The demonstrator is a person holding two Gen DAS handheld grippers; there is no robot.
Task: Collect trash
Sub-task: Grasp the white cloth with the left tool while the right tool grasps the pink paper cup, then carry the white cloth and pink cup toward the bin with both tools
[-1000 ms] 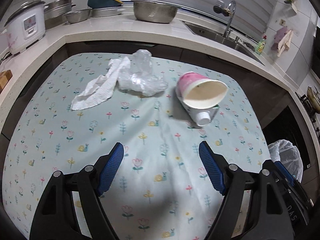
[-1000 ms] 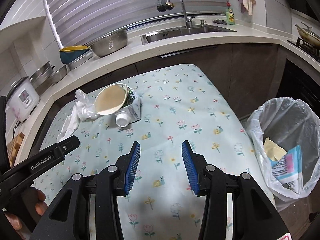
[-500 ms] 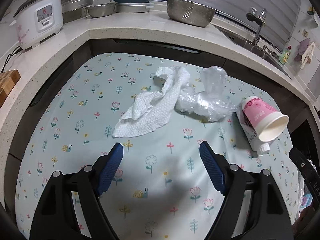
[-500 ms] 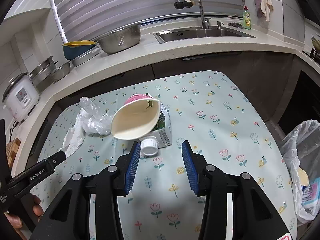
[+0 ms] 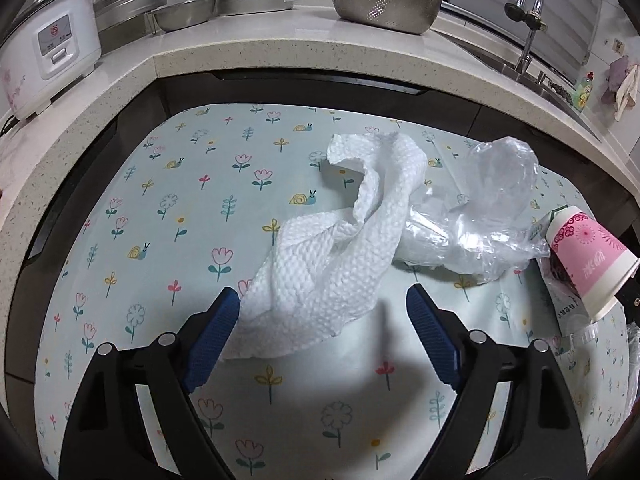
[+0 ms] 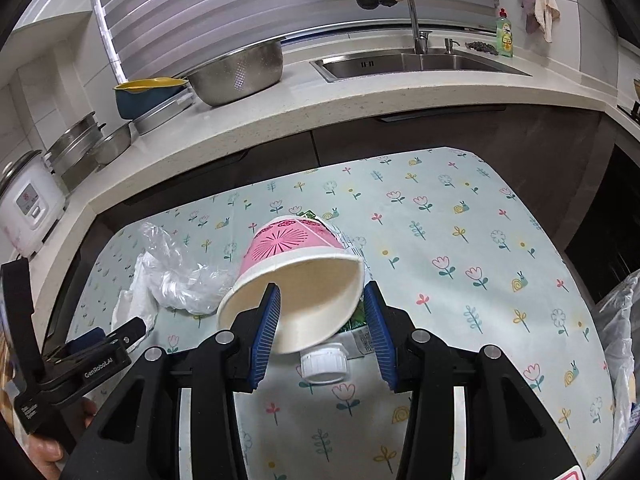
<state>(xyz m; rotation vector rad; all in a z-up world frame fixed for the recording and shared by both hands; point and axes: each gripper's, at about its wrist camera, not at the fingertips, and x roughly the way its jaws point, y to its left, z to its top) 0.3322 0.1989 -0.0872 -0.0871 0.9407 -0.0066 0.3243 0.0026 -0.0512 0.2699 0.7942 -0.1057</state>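
A crumpled white paper towel (image 5: 332, 248) lies on the flowered tablecloth (image 5: 160, 208). Its near edge sits between the fingers of my left gripper (image 5: 322, 292), whose jaws are opening and do not touch it. A clear plastic bag (image 5: 492, 216) lies against the towel's right side. A pink paper cup (image 6: 292, 240) lies on its side atop a carton with a white cap (image 6: 324, 362). My right gripper (image 6: 322, 287) is open at the cup's mouth, with the cup's right rim between its fingers. I cannot tell if the pads touch it.
A counter (image 5: 248, 52) wraps around the back with a rice cooker (image 5: 48, 48), steel bowls, a colander (image 6: 236, 68) and a sink (image 6: 412, 62). A white-lined trash bin (image 6: 620, 320) stands off the table's right edge. A hand (image 6: 44, 452) holds the left gripper's handle.
Both grippers moved in over the table. The left swung left and down until the towel's edge lay between its slightly wider fingers. The right closed in on the cup's mouth.
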